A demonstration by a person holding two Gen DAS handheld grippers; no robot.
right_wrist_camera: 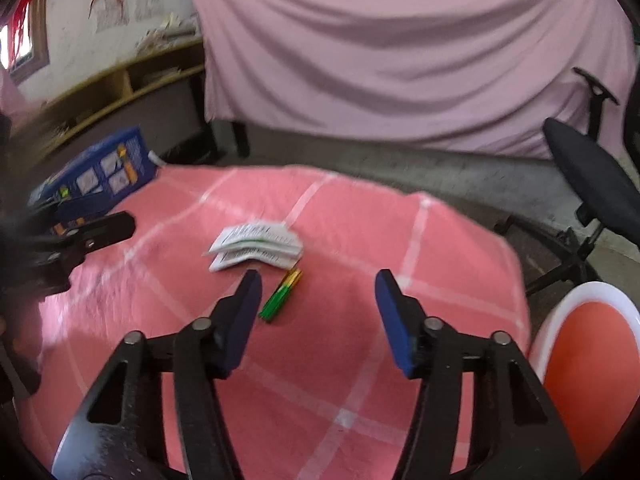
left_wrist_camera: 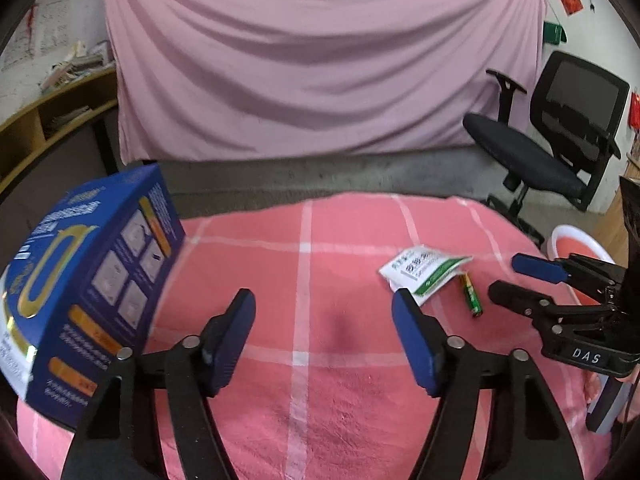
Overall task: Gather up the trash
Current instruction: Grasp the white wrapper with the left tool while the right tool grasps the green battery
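Observation:
A white and green paper packet (left_wrist_camera: 424,272) lies on the pink checked tablecloth (left_wrist_camera: 320,360), with a green battery (left_wrist_camera: 472,295) just right of it. Both show in the right wrist view, packet (right_wrist_camera: 258,245) and battery (right_wrist_camera: 281,295). My left gripper (left_wrist_camera: 324,316) is open and empty above the cloth, left of the packet. My right gripper (right_wrist_camera: 318,292) is open and empty, its left finger beside the battery; it also shows in the left wrist view (left_wrist_camera: 506,278). A blue box (left_wrist_camera: 88,292) stands at the table's left.
A white bin with an orange liner (right_wrist_camera: 588,364) stands right of the table. A black office chair (left_wrist_camera: 560,136) is beyond it. A pink sheet (left_wrist_camera: 320,60) hangs behind. Shelves (left_wrist_camera: 48,128) are at the far left. The blue box (right_wrist_camera: 104,174) is far left.

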